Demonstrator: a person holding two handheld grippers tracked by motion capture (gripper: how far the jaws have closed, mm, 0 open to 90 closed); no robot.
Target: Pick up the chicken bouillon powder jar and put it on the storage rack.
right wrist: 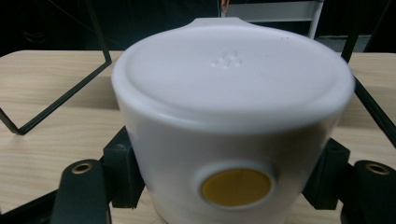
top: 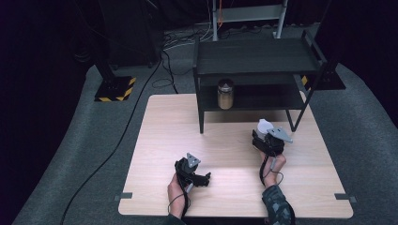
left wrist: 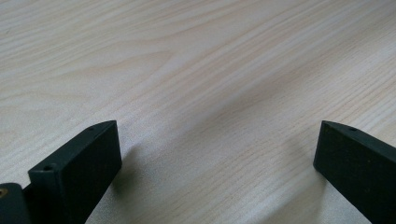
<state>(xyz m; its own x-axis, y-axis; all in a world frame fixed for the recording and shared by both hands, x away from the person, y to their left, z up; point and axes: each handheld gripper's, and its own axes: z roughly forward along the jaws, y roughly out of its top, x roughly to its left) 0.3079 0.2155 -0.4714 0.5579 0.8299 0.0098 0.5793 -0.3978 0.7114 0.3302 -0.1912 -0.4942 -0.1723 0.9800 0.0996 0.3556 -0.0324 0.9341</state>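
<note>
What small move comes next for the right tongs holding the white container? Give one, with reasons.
Probably lift it slightly off the table. The right tongs are clamped on both sides of the white container, and the black shelf with a steel canister stands just ahead.

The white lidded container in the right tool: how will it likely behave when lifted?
The white container looks rigid, so it probably won't deform under the right tool, whose jaws press its sides. Its smooth, rounded wall may slip or twist. Seemingly plastic, so likely light, though its contents are hidden.
</note>
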